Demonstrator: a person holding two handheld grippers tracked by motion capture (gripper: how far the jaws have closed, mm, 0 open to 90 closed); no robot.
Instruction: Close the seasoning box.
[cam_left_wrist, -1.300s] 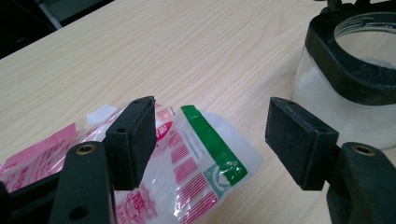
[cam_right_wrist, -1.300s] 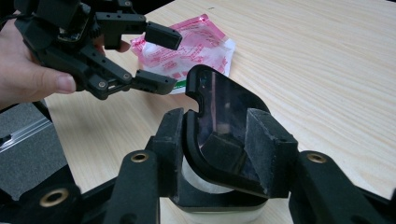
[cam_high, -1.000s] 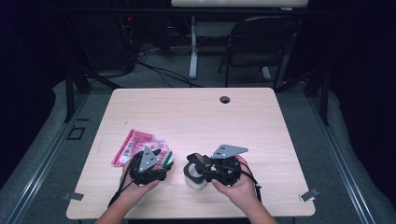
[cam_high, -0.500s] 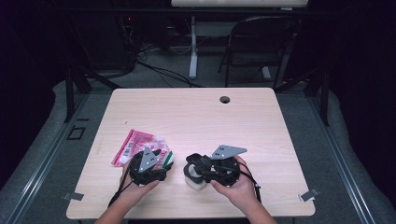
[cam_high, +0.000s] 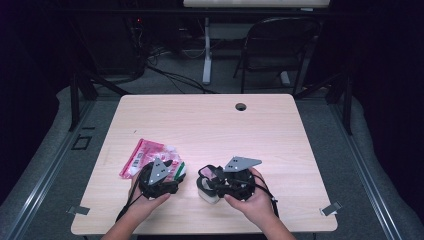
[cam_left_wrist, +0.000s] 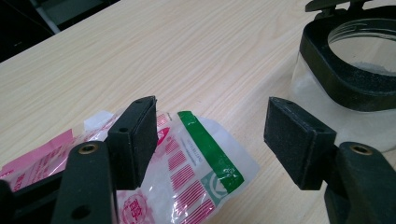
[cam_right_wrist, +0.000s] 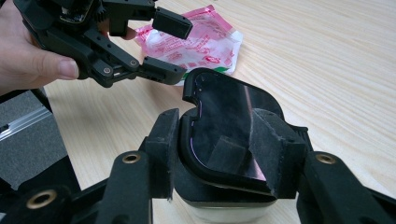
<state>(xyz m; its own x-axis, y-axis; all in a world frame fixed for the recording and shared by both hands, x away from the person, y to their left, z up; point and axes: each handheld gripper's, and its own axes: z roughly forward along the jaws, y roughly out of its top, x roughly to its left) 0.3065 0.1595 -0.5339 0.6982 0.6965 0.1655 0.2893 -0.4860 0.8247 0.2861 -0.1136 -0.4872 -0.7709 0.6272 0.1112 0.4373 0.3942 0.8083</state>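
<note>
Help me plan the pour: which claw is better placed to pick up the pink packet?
The left claw. It hovers open directly over the pink packet, jaws astride its green-striped end. The right claw brackets the container's black flip lid, beside the packet, so it looks occupied there.

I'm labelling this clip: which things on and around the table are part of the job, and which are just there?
In the job: container with its flip lid; pink packet; left gripper; right gripper.
Lying about: folding chair; floor cables.
</note>
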